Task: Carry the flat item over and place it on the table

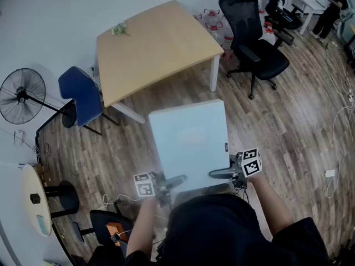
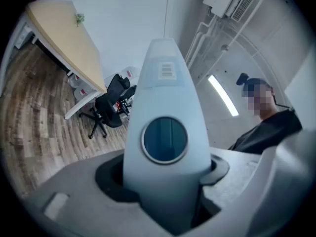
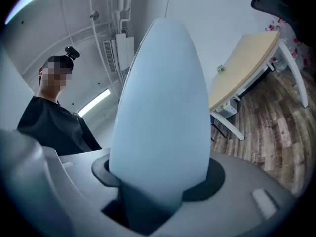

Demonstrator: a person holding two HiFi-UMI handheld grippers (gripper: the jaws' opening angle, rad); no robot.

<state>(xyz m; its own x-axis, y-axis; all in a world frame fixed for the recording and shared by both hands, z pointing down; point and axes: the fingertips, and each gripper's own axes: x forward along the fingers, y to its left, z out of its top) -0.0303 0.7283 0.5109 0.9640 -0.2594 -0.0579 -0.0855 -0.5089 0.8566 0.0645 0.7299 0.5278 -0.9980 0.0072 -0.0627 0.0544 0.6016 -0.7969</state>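
Note:
I hold a flat pale-blue panel (image 1: 190, 142) level in the air over the wood floor, between both grippers. My left gripper (image 1: 173, 181) is shut on its near-left edge and my right gripper (image 1: 219, 174) on its near-right edge. In the left gripper view the panel (image 2: 165, 83) stands edge-on in the left gripper (image 2: 165, 184), with a dark round inset on its face. The right gripper view shows the panel (image 3: 163, 107) wedged the same way in the right gripper (image 3: 158, 184). The light wooden table (image 1: 161, 35) stands further ahead, with a small green sprig (image 1: 118, 30) on its far-left part.
A blue chair (image 1: 82, 96) and a standing fan (image 1: 22, 96) are left of the table. Two black office chairs (image 1: 255, 43) stand to its right. A person (image 1: 331, 13) stands at a white desk far right. A cable (image 1: 335, 132) lies on the floor at right.

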